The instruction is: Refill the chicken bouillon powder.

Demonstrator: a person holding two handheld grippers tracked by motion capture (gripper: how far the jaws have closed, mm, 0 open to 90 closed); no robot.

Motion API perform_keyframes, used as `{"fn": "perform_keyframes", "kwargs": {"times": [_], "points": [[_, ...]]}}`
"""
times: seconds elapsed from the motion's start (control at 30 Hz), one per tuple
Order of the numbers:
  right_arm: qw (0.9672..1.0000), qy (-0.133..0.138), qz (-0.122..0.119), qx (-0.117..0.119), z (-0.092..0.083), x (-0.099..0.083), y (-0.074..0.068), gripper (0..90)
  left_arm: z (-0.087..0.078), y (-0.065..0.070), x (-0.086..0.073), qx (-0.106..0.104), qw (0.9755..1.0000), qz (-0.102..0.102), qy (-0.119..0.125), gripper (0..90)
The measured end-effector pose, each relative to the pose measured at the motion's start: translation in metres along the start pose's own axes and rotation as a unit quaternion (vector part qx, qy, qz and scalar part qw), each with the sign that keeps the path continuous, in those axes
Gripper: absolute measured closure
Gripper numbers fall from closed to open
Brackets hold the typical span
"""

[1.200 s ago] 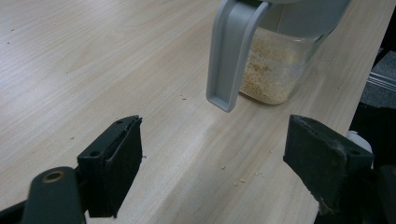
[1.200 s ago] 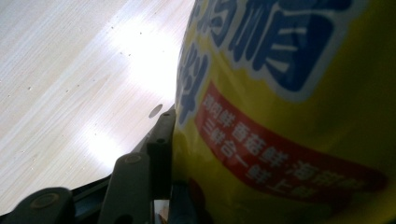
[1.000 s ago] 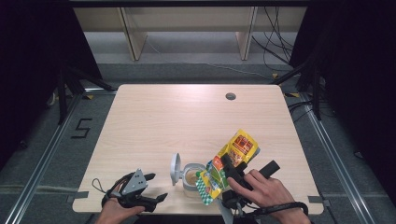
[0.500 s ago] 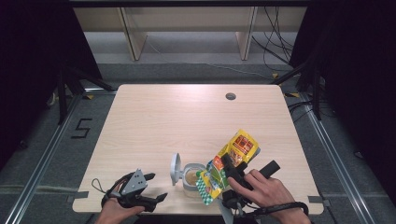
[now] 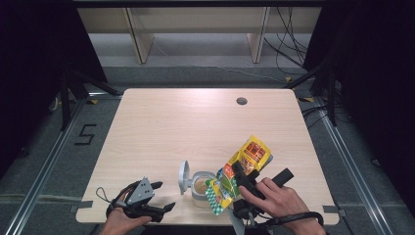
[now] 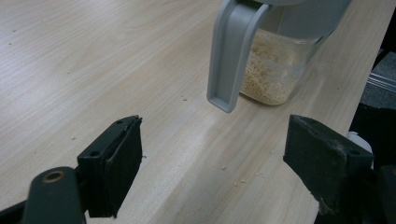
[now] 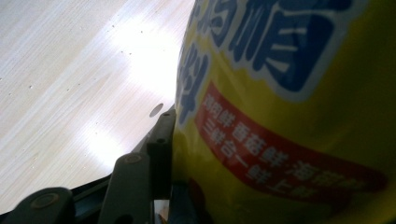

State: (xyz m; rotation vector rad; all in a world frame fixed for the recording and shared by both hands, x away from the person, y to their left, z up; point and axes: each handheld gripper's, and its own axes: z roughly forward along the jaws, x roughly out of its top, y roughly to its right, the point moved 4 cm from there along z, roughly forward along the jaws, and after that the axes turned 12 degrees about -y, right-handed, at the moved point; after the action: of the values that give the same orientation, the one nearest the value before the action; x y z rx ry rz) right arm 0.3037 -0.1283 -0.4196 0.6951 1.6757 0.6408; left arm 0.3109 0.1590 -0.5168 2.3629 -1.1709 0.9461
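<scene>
Pale wooden bench [image 5: 186,127] carries a clear jar [image 5: 199,187] of grain, grey lid flipped open. Just right of the jar, the right gripper [image 5: 244,178] clamps a yellow pouch [image 5: 243,165]. Left of it, the left gripper [image 5: 159,198] rests, fingers [image 6: 114,163] spread wide.

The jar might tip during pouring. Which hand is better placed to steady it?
Left, probably. The left gripper is open and empty, with the jar just ahead of its jaws. The right gripper is shut on the packet.
</scene>
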Motion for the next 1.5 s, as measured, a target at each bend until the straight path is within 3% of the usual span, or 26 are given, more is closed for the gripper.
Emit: {"fn": "perform_keyframes", "kwargs": {"times": [0.03,0.23,0.27,0.33,0.47,0.53,0.67,0.77,0.87,0.93,1.07,1.13,1.2,1.27,1.47,1.5], "points": [[0.9998,0.003,-0.018,-0.005,0.0007,-0.0004,0.0023,54.2,-0.0003,-0.0005,0.0002,0.001,1.0000,0.005,0.000,18.6],[0.9998,0.004,-0.016,-0.005,0.0006,-0.0004,0.0021,54.2,0.0001,0.0003,0.0001,0.000,1.0000,-0.002,0.002,18.6],[1.0000,-0.001,-0.002,-0.007,-0.0002,-0.0003,0.0008,54.2,-0.0015,-0.0005,0.0000,-0.002,1.0000,-0.001,-0.003,18.6],[0.9999,0.006,-0.013,-0.004,0.0009,-0.0007,0.0021,54.2,-0.0023,-0.0023,0.0007,-0.002,1.0000,-0.004,0.007,18.6],[0.9999,0.000,-0.012,-0.005,0.0004,-0.0019,0.0020,54.2,-0.0029,-0.0028,0.0002,0.000,1.0000,-0.008,0.005,18.6],[0.9999,0.004,-0.013,-0.002,0.0009,-0.0012,0.0019,54.2,-0.0034,-0.0030,0.0007,0.000,1.0000,0.001,0.004,18.6],[0.9999,0.010,-0.006,-0.002,0.0010,-0.0004,0.0013,54.2,-0.0032,-0.0025,0.0004,0.000,1.0000,-0.008,0.006,18.6],[0.9999,0.005,-0.012,0.000,0.0004,-0.0015,0.0018,54.2,-0.0034,-0.0030,0.0006,0.002,1.0000,0.001,0.005,18.6],[0.9999,0.009,-0.006,-0.002,0.0012,-0.0004,0.0010,54.2,-0.0030,-0.0024,0.0003,0.001,1.0000,-0.006,0.005,18.6],[0.9999,0.011,-0.003,-0.001,0.0013,-0.0001,0.0007,54.2,-0.0035,-0.0033,0.0006,-0.001,1.0000,0.002,0.002,18.6],[0.9999,0.008,-0.012,0.000,0.0007,-0.0006,0.0016,54.2,-0.0036,-0.0028,0.0003,0.003,1.0000,-0.001,0.002,18.6],[0.9999,0.010,-0.004,-0.002,0.0009,-0.0004,0.0013,54.2,-0.0033,-0.0027,0.0005,0.002,1.0000,0.000,0.003,18.6],[0.9999,0.011,-0.003,-0.001,0.0011,-0.0003,0.0010,54.3,-0.0034,-0.0038,0.0009,0.003,0.9999,0.010,0.003,18.6],[0.9999,0.010,-0.006,-0.002,0.0012,-0.0004,0.0011,54.2,-0.0038,-0.0028,0.0005,0.001,1.0000,0.000,0.001,18.6],[1.0000,0.006,-0.005,-0.005,0.0011,-0.0009,0.0010,54.2,-0.0034,-0.0037,0.0009,0.002,0.9999,0.010,0.002,18.6],[0.9999,0.008,-0.003,-0.005,0.0013,-0.0009,0.0010,54.3,-0.0038,-0.0027,0.0004,0.001,1.0000,0.000,0.000,18.6]]}}
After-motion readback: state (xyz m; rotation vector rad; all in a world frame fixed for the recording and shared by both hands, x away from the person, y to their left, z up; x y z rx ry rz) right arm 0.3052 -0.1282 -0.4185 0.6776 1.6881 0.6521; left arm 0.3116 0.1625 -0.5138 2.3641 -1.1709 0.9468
